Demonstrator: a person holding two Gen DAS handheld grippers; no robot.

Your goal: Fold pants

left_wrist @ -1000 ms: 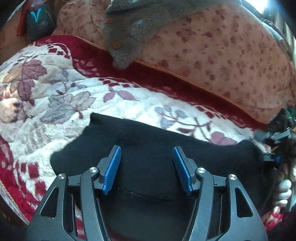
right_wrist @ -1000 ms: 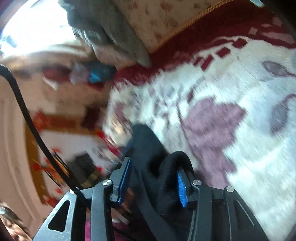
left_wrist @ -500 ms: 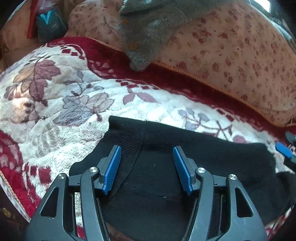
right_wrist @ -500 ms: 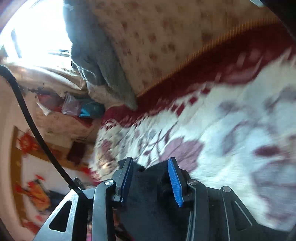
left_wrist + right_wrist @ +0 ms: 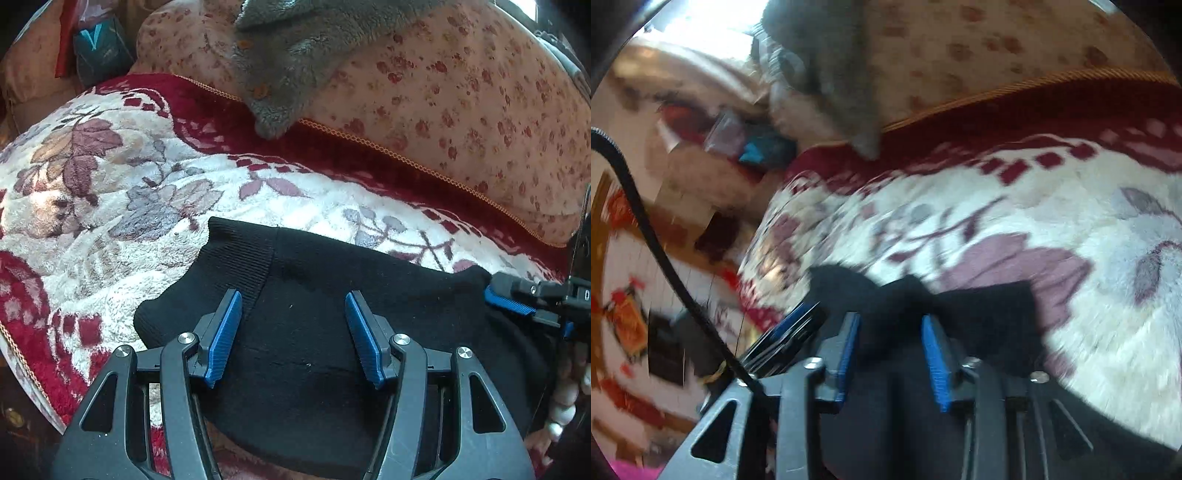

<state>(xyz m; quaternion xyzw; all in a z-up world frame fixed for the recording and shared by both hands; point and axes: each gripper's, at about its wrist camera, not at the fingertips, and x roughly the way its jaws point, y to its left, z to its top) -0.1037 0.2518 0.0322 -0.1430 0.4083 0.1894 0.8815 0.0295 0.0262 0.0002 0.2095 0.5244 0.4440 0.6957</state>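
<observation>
Black knit pants (image 5: 332,302) lie folded on a white and red floral blanket (image 5: 110,206). My left gripper (image 5: 293,332) is open and hovers just over the middle of the pants, its blue pads apart and holding nothing. My right gripper (image 5: 890,354) has its blue pads partly apart with a bunch of the black pants (image 5: 979,314) between and under them; the view is blurred, so grip contact is unclear. The right gripper also shows in the left wrist view (image 5: 524,299) at the pants' right end.
A floral pink cushion (image 5: 461,96) runs along the back with a grey fleece garment (image 5: 295,55) draped over it. A dark teal bag (image 5: 99,48) sits at the far left. The blanket's edge (image 5: 22,365) drops off at the near left. A black cable (image 5: 646,221) hangs left.
The right gripper swung over the blanket with the pants' right end and now sits at that end. The left gripper stayed open above the pants, and the pants shifted slightly under it.
</observation>
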